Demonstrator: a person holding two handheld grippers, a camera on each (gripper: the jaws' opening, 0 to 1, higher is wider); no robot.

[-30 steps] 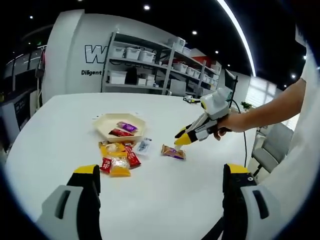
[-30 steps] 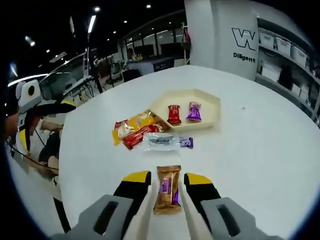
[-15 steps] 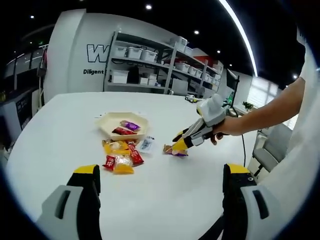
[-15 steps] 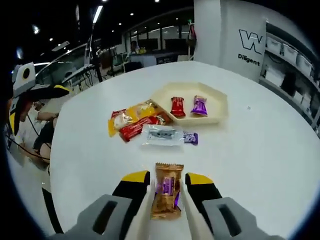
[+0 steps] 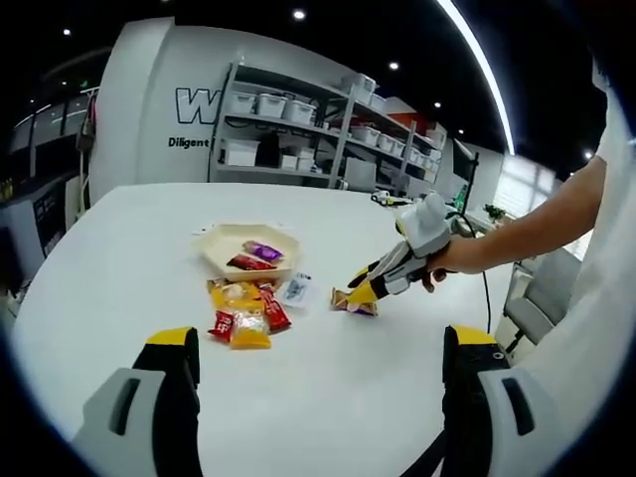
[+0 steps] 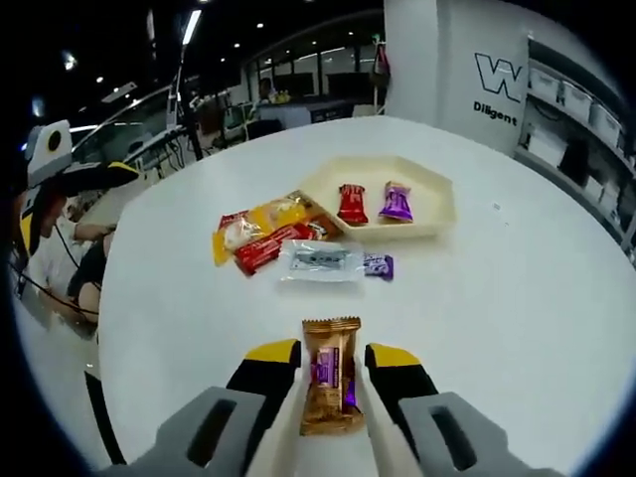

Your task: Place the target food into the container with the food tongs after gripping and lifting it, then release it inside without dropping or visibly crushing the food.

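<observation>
So our right claw [image 6: 332, 360] has its jaws pinched on the brown snack packet [image 6: 331, 374], which sits low over the white desk [image 6: 517, 298], around 6 o'clock from the beige tray [image 6: 427, 224]. The tray already holds a red wrapper [image 6: 350, 202] and a purple wrapper [image 6: 397, 202]. At about 9 o'clock from the tray we've got a loose pile of snacks [image 6: 260, 237]. Our left claw [image 5: 318, 358] hangs wide open over bare desk, gripping nothing.
</observation>
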